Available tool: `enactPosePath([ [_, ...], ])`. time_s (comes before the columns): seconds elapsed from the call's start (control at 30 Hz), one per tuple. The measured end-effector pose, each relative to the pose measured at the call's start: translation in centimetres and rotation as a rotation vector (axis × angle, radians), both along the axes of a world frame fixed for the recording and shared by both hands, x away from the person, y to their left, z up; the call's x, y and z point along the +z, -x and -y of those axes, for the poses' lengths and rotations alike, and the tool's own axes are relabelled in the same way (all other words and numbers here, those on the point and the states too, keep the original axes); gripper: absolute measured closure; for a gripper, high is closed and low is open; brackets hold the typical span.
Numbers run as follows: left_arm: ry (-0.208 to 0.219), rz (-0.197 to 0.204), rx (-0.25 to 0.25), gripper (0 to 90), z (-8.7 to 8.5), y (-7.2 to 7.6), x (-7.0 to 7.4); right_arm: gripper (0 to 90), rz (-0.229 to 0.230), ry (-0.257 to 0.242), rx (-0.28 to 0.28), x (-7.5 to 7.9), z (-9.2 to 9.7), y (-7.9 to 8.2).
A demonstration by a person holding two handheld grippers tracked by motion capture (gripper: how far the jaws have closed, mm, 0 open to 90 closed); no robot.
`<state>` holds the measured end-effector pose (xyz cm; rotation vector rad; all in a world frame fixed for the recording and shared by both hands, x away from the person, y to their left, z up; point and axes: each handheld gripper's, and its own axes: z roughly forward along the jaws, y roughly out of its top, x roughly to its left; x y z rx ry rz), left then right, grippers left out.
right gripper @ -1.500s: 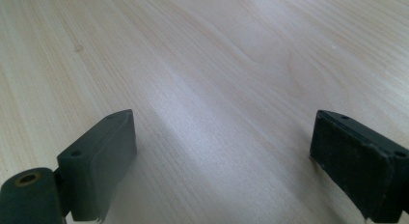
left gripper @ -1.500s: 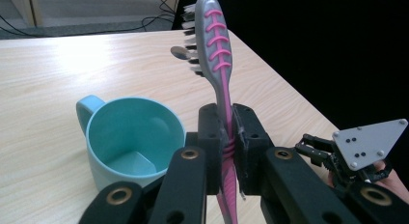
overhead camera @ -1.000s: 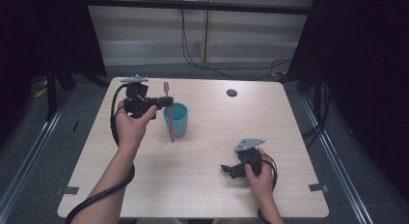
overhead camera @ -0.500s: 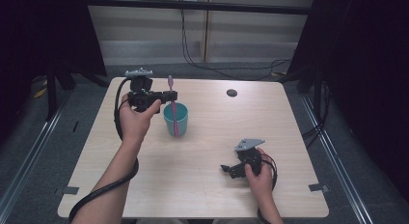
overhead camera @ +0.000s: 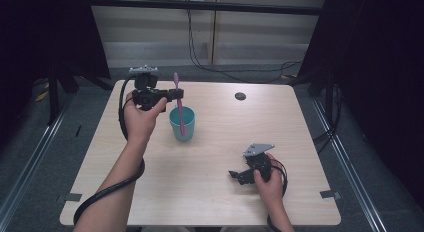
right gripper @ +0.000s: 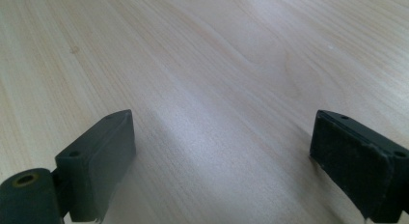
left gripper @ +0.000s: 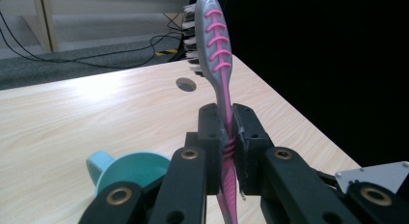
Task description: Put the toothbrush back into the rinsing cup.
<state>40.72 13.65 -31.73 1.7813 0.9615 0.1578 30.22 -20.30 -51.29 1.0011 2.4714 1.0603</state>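
A pink and grey toothbrush (overhead camera: 178,104) stands nearly upright, bristle head up, with my left gripper (overhead camera: 172,95) shut on its handle. Its lower end hangs in line with the teal cup (overhead camera: 186,127) on the table's left half; whether it is inside the cup I cannot tell. In the left gripper view both pads clamp the toothbrush (left gripper: 217,55) at my left gripper (left gripper: 227,137), and the cup (left gripper: 130,168) lies below and to the left. Near the front right, my right gripper (overhead camera: 239,175) rests on the table, open. Its jaws (right gripper: 222,151) stand wide with bare wood between them.
The light wooden table (overhead camera: 225,142) has a small dark round hole (overhead camera: 240,96) toward its far right. Black cables trail from both grippers. Dark curtains and metal frame legs flank the table on both sides.
My left hand has lifted the toothbrush slightly and shifted it toward the far side, so it now stands over the cup instead of slanting across its front. The right gripper has stayed put.
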Motion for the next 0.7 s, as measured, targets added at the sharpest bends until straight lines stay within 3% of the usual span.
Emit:
enactPosePath([
  [0.7, 0.008, 0.020, 0.021, 83.5, 0.3, -1.2, 0.6, 8.1, -0.002, 0.000, -0.001, 0.0, 0.0, 0.0],
])
